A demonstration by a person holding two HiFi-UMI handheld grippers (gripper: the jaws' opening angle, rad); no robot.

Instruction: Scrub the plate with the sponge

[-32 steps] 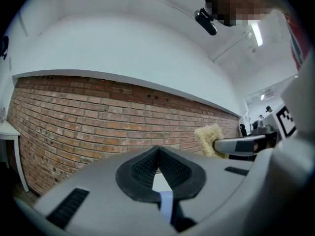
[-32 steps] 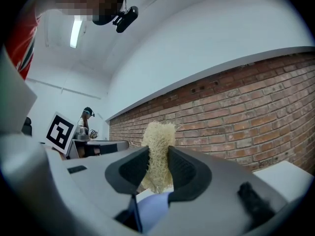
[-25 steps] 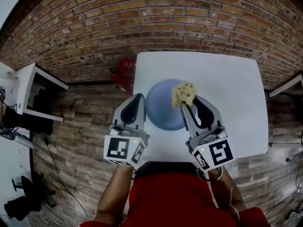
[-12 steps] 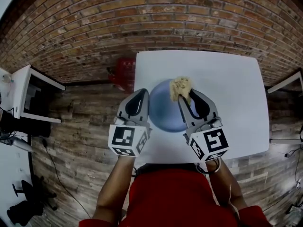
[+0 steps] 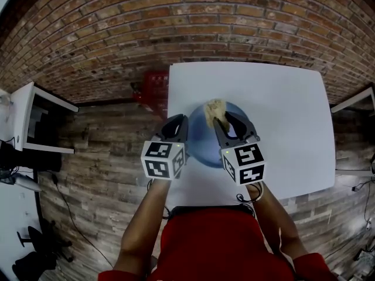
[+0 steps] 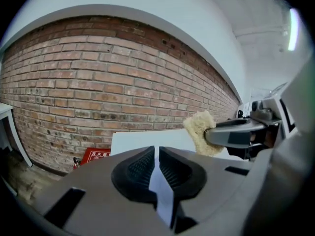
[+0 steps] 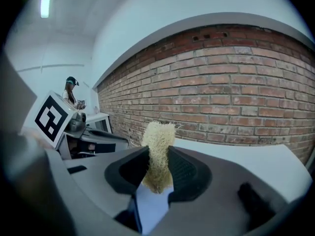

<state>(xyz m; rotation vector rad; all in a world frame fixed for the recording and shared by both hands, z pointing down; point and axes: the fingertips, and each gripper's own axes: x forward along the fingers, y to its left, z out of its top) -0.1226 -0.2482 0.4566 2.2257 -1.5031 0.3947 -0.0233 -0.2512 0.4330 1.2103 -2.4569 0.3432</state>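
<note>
The head camera looks steeply down on the white tabletop (image 5: 281,98). Cameras on the left tool (image 6: 156,151) and right tool (image 7: 158,163) sit close behind the jaws, facing the far brick wall (image 6: 98,92). All views share tabletop and wall.

Left forearm (image 5: 146,218) and right forearm (image 5: 268,218) reach forward side by side. The left gripper (image 5: 177,122) has its jaws together (nothing between them); the right gripper (image 5: 221,117) pinches the sponge (image 5: 214,108).

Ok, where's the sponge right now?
In the head view, the sponge is clamped between the jaws of the right gripper, over the far edge of the blue plate.
</note>
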